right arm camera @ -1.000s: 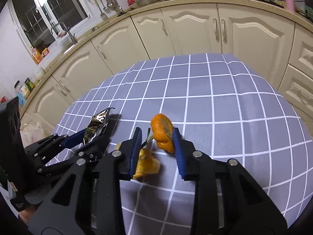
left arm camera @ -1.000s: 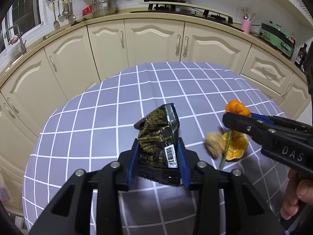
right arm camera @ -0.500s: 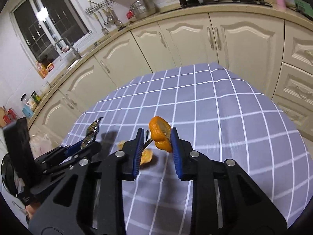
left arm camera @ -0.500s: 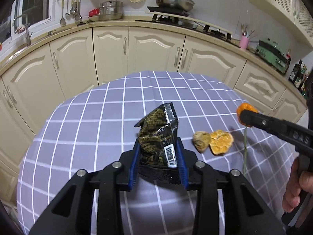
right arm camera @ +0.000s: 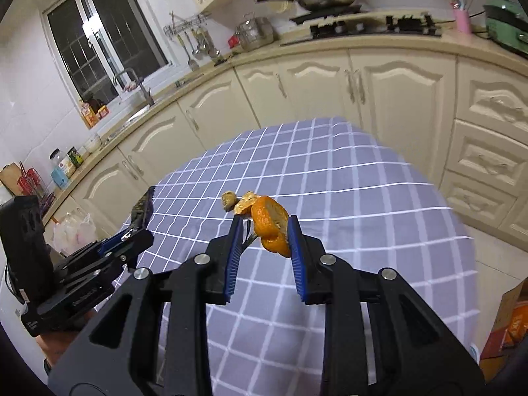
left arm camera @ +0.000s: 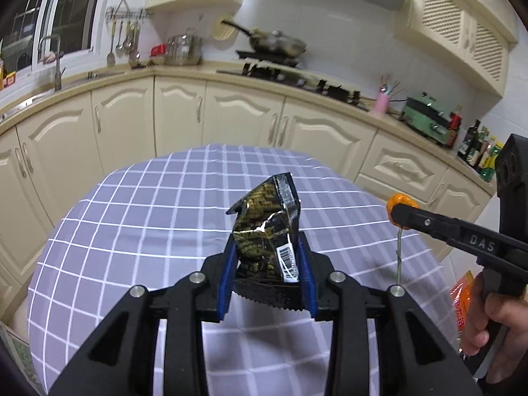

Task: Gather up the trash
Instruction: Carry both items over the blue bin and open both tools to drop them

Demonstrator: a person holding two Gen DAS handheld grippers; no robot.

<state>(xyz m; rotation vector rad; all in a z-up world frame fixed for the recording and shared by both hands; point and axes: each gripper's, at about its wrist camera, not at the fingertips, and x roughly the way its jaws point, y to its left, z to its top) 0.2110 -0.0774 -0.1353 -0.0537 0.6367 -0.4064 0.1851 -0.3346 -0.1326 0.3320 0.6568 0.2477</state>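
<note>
Both items lifted — disposal pending

The left gripper (left arm camera: 268, 264) clamped the snack wrapper (left arm camera: 268, 227); the right gripper (right arm camera: 264, 247) clamped the orange peel (right arm camera: 269, 227) — both above the table (left arm camera: 148, 198); no bin visible.

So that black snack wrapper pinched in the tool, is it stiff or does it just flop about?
Probably light and crinkly: the snack wrapper stands up creased above the left tool without drooping. Its glossy foil looks slippery, so it might slide out if the pinch loosens. Likely empty, as it is squashed flat.
</note>
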